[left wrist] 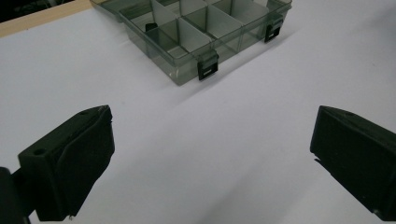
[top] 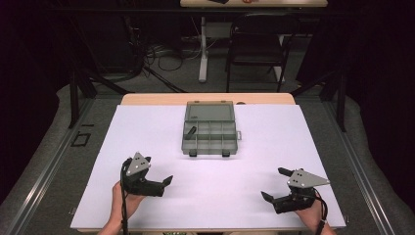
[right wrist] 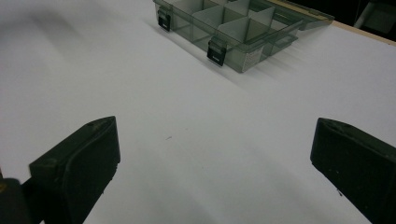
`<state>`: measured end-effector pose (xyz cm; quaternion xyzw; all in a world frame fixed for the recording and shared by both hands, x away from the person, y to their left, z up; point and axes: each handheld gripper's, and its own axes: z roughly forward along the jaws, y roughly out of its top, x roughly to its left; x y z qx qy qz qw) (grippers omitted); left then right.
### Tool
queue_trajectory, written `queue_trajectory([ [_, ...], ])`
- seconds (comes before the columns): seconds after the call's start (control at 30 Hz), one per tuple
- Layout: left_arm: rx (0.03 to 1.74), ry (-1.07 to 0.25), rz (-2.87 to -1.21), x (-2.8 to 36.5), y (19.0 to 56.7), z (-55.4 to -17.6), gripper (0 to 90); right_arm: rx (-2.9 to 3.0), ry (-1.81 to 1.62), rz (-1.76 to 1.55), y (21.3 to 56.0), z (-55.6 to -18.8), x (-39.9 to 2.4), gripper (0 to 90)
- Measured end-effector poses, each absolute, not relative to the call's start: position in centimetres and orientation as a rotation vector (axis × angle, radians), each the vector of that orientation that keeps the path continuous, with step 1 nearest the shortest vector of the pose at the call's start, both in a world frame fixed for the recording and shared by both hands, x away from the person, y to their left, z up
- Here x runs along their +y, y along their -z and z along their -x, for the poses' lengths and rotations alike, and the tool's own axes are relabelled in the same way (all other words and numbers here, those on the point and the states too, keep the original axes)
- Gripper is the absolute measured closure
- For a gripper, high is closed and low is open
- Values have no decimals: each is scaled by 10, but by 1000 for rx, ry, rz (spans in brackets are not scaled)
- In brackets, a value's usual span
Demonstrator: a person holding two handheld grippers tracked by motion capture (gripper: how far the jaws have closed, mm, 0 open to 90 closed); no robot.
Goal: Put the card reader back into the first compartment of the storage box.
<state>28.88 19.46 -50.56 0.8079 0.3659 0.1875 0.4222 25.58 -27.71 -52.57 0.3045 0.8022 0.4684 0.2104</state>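
Observation:
A smoky grey compartment box (top: pixel 209 129) lies at the far middle of the white table sheet (top: pixel 147 132). Its lid is laid back flat, and two black latches hang on its near wall. A small black piece (top: pixel 192 130) lies in one left compartment. My left gripper (top: pixel 157 170) hovers at the near left, open and empty, well short of the box (left wrist: pixel 201 28) and the black piece (left wrist: pixel 150 27). At the near right, my right gripper (top: pixel 273 183) is open too, with bare sheet between its jaws. It looks toward the box (right wrist: pixel 238 23) from afar.
The sheet covers almost the whole table, with a wooden strip (top: pixel 205 98) showing at the far edge. Beyond the table stand a black folding chair (top: pixel 257 46) and a white table leg (top: pixel 202 49), with cables on the floor.

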Motion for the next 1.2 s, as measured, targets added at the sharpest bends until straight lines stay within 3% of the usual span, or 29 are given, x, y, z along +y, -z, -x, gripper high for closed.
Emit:
queue_trajectory([
  [1.2, 996, -502, -1965, 226, 529, -251, 0, 2237, -1287, -846, 525, -254, -275, 11],
])
